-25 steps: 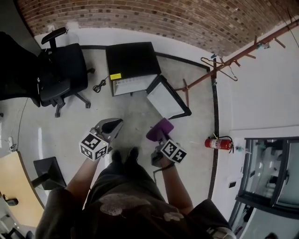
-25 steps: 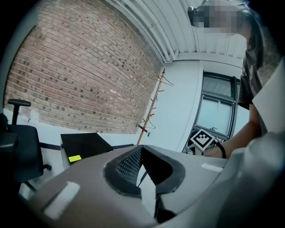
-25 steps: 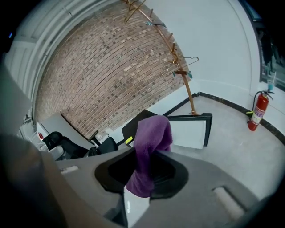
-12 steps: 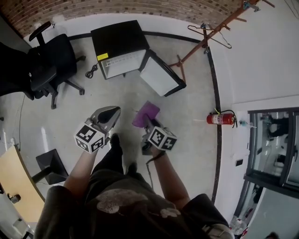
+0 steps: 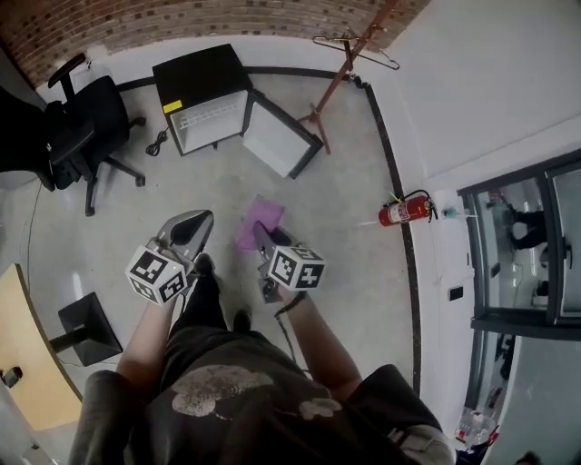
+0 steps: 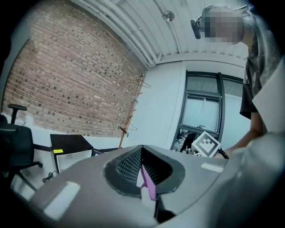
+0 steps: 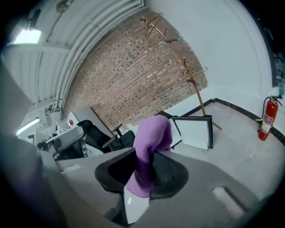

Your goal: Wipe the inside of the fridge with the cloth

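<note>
I am standing on the grey floor point(image 5: 336, 195) with a claw in each hand, both pointing toward the far wall. My right claw point(image 5: 264, 238) is gripping the purple cloth point(image 5: 259, 218). In the right gripper view the jaws of that claw point(image 7: 149, 171) are pressing together on the cloth point(image 7: 151, 142), which is bunching up out of them and folding over their far edge.

My left claw point(image 5: 186, 225) is hanging just beside it, to the left, and is not touching the cloth. In the left gripper view the jaws of this claw point(image 6: 141, 171) are sitting all but together, leaving only a narrow slit. A thin purple and white sliver is showing in that slit, and I cannot tell what it is.

The fridge point(image 5: 204, 95), small and black, is sitting on the floor at the far left against the brick wall point(image 5: 182, 23), well apart from both claws. Its door point(image 5: 281, 138) is standing wide open to the right, and the pale inside point(image 5: 211, 120) is facing me.

A black office chair point(image 5: 82, 127) is standing left of the fridge, and a wooden coat stand point(image 5: 340, 64) is leaning up at the far right. A red fire extinguisher point(image 5: 404, 211) is lying near the right wall.
</note>
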`<state>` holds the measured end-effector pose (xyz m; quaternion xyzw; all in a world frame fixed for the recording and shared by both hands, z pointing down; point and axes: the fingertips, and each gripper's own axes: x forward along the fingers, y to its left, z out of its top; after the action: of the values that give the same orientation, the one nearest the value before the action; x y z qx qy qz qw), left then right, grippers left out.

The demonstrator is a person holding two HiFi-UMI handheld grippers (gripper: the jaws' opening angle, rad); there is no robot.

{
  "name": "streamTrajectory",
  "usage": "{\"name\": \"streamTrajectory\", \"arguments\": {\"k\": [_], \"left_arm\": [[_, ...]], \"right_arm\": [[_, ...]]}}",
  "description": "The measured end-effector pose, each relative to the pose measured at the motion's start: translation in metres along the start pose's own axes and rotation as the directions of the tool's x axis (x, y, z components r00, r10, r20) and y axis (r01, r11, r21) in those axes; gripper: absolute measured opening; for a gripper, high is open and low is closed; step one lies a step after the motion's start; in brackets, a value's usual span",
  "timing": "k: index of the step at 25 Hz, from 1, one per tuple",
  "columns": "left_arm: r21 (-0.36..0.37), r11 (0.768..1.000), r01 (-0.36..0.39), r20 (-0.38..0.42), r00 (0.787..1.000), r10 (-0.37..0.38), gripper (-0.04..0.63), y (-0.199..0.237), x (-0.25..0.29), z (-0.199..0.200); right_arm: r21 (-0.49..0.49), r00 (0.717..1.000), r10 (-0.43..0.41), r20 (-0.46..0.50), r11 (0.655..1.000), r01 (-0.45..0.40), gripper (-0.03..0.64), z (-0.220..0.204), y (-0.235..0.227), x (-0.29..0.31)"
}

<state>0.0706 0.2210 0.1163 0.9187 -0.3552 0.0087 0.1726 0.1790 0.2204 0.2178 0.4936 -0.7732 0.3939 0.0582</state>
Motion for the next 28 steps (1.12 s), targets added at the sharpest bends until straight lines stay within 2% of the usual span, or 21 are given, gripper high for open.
{"name": "streamTrajectory", "arguments": {"k": [6, 12, 20, 25, 28], "left_arm": [[0.019, 1.000, 0.022, -0.008, 1.000, -0.022, 0.017, -0.073, -0.030, -0.016], [0.022, 0.999, -0.022, -0.013, 1.000, 0.023, 0.017, -0.108, -0.049, -0.023], [0.023, 0.999, -0.024, -0.030, 0.999, 0.025, 0.017, -0.137, -0.061, -0.026], [0.033, 0.999, -0.022, -0.020, 1.000, 0.022, 0.017, -0.143, -0.057, -0.021], [0.033, 0.999, -0.031, -0.023, 0.999, 0.032, 0.017, -0.141, -0.061, -0.022]], "right_arm": [[-0.037, 0.998, 0.056, 0.037, 0.998, -0.054, 0.078, -0.010, 0.019, -0.061], [-0.052, 0.995, 0.096, 0.033, 0.994, -0.095, 0.075, -0.028, 0.027, -0.105], [-0.040, 0.993, 0.114, 0.022, 0.993, -0.113, 0.071, -0.047, 0.022, -0.142], [-0.039, 0.993, 0.120, 0.009, 0.992, -0.120, 0.071, -0.052, 0.019, -0.147], [-0.056, 0.988, 0.151, -0.018, 0.987, -0.152, 0.071, -0.058, 0.029, -0.144]]}}
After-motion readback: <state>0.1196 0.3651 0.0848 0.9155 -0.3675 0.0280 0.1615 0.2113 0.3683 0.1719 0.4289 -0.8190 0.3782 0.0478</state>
